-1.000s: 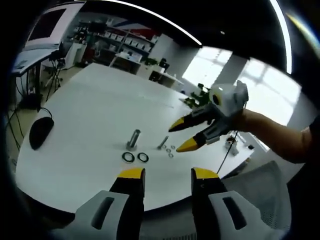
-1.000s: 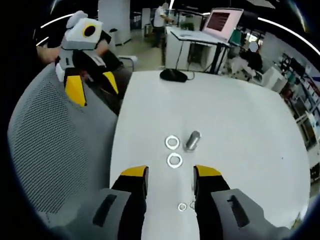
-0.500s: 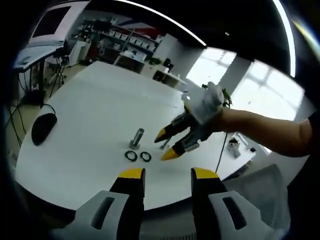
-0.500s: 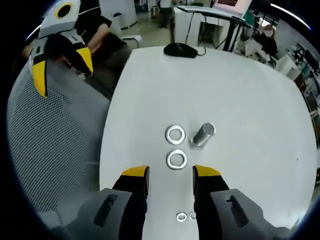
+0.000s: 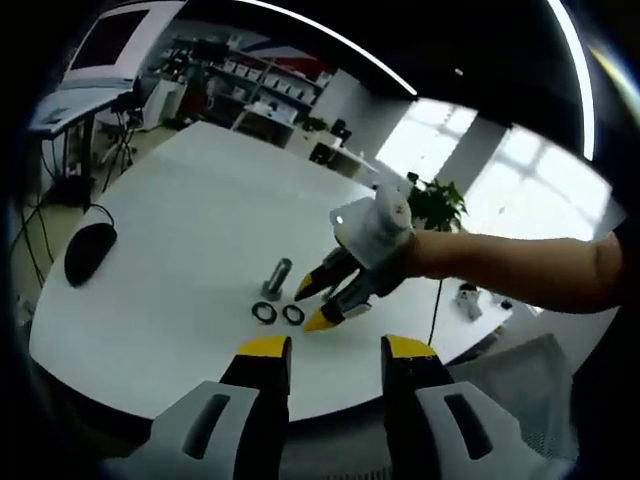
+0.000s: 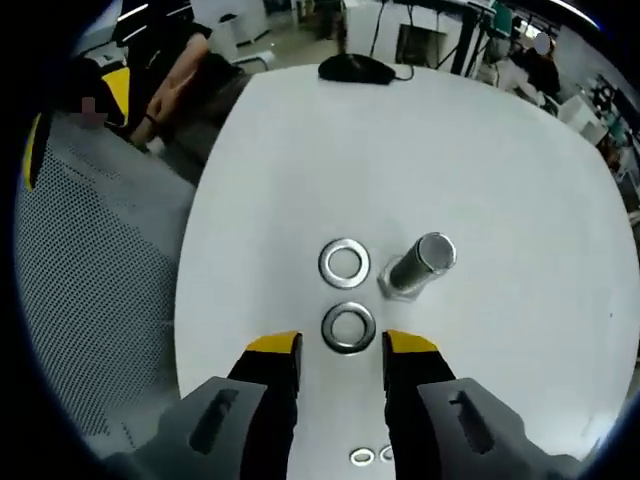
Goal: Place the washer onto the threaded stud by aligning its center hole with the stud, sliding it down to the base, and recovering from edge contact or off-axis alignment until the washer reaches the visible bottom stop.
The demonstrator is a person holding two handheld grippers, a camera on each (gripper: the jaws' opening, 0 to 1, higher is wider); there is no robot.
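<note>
A steel threaded stud (image 6: pixel 420 265) stands on its head on the white table (image 6: pixel 500 150). Two large washers lie flat beside it, one (image 6: pixel 344 262) level with the stud and one (image 6: pixel 349 327) nearer. My right gripper (image 6: pixel 341 347) is open and low over the table, with the nearer washer just ahead of the gap between its yellow tips. In the left gripper view the right gripper (image 5: pixel 311 305) reaches in from the right, open, its tips right by the two washers (image 5: pixel 278 313) and the stud (image 5: pixel 275 278). My left gripper (image 5: pixel 337 350) is open and holds nothing, back off the table's edge.
Two small washers (image 6: pixel 372 456) lie close under my right gripper. A black mouse (image 6: pixel 355 68) sits at the table's far end. A grey mesh chair (image 6: pixel 80 300) stands along the left edge, and a person sits behind it.
My right gripper has come down and forward over the table until the nearer washer sits just ahead of its tips. The left gripper has stayed roughly in place, still open.
</note>
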